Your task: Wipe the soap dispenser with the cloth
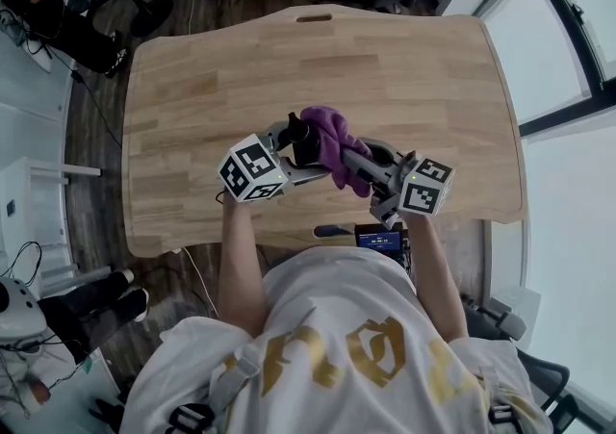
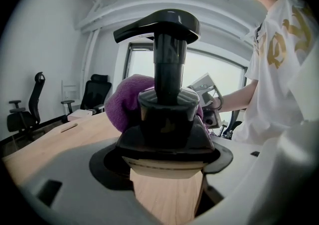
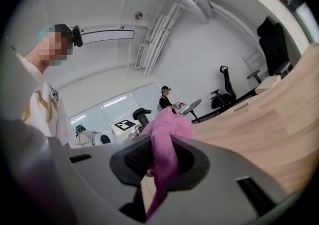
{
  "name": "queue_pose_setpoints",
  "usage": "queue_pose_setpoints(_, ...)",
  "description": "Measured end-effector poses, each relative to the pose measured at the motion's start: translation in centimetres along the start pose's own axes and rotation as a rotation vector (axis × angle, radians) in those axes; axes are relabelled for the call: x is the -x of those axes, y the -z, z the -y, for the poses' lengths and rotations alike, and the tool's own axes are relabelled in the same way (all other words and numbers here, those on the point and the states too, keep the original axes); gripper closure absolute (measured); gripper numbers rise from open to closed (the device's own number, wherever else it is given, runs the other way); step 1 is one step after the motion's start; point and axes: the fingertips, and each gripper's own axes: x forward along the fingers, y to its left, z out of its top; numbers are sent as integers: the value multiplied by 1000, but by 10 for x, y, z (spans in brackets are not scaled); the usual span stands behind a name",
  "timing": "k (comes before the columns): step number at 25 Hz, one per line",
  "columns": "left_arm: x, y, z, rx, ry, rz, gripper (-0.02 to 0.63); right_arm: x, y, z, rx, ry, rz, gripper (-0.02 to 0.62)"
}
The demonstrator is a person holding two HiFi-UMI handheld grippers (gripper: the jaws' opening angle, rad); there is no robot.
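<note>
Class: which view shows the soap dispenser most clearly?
The left gripper view: the soap dispenser fills the centre, pump to shoulder, clamped by the left gripper. The head view shows only its dark top beside the cloth; the right gripper view, just the pump behind the cloth.

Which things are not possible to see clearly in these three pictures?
Head view: much of the soap dispenser, under the cloth.
Left gripper view: where the cloth touches, behind the dispenser's body.
Right gripper view: the dispenser below its pump, behind the cloth.
</note>
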Motion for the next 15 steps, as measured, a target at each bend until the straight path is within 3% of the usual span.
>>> queue_pose_setpoints(5, -10, -4, 14, -34, 55, -1, 265, -1, -9, 23, 49, 159, 22, 541)
queue_pose_setpoints(7, -11, -6, 17, -41, 59, 5, 265, 0, -10, 25, 71, 173, 15, 541)
queue_pose_setpoints(15, 2, -13, 5, -12, 10, 61, 265, 9, 5, -16, -96, -125, -31, 541)
